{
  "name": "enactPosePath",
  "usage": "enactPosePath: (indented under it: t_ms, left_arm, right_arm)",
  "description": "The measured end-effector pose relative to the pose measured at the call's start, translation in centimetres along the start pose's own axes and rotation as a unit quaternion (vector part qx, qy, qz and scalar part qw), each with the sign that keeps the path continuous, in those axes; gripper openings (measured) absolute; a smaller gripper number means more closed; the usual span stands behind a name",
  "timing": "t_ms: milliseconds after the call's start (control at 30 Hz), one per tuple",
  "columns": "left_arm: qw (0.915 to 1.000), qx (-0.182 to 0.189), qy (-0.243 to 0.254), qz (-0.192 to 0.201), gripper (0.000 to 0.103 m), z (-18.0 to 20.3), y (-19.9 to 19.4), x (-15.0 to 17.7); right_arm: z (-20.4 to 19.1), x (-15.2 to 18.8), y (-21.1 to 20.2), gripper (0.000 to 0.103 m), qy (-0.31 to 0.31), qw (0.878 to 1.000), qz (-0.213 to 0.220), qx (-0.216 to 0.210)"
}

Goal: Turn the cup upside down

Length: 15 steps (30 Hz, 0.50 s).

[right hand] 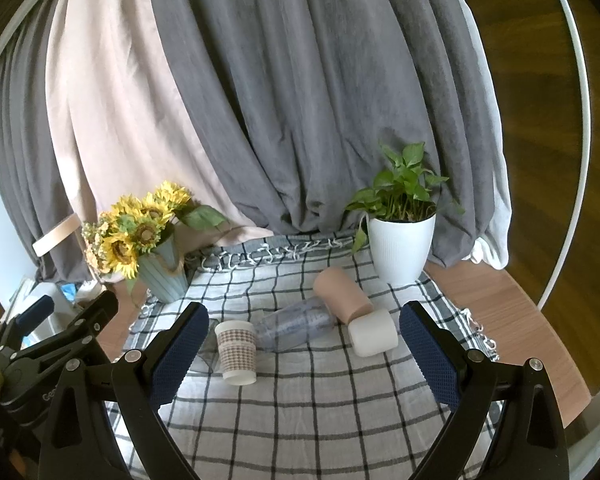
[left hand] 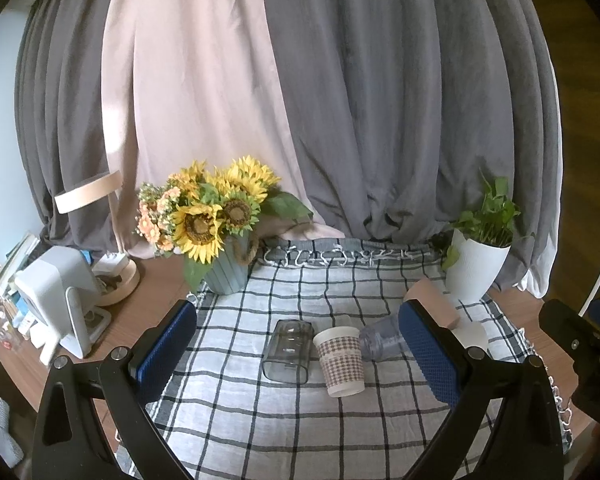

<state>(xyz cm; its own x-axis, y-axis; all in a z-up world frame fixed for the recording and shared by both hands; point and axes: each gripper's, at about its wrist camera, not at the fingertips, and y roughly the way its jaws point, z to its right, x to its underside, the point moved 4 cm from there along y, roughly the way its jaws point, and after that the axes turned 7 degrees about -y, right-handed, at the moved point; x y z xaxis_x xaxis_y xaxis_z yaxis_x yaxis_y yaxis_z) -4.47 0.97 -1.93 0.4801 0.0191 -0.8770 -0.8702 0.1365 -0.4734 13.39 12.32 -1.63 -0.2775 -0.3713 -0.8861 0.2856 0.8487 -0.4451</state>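
Observation:
A paper cup with a brown checked band (left hand: 340, 361) stands on the checked cloth, its wider rim down; it also shows in the right wrist view (right hand: 237, 351). A clear square cup (left hand: 288, 350) lies on its side to its left. A clear ribbed cup (left hand: 380, 340) (right hand: 296, 326) lies on its side to its right. A tan cup (right hand: 342, 295) and a white cup (right hand: 374, 332) lie on their sides further right. My left gripper (left hand: 300, 360) is open and empty, close in front of the cups. My right gripper (right hand: 304, 364) is open and empty.
A sunflower vase (left hand: 228, 268) stands at the cloth's back left and a white plant pot (left hand: 474, 268) at the back right. A lamp and white appliance (left hand: 60, 304) sit left on the wooden table (right hand: 512, 320). Curtains hang behind.

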Motion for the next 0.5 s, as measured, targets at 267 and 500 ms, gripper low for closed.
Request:
enactPosePath:
  t_ms: [267,500]
  left_arm:
    - [0.9978,-0.015,-0.027,-0.058,0.103,0.9,4.2,0.2]
    - [0.9949,-0.029,-0.043,-0.086,0.103,2.9,8.6,0.0]
  right_arm:
    - [1.3,-0.5,3.0,0.097,0.006,1.000,-0.026,-0.001]
    - [4.3,-2.2,9.7,0.097,0.011,0.995,-0.098,-0.015]
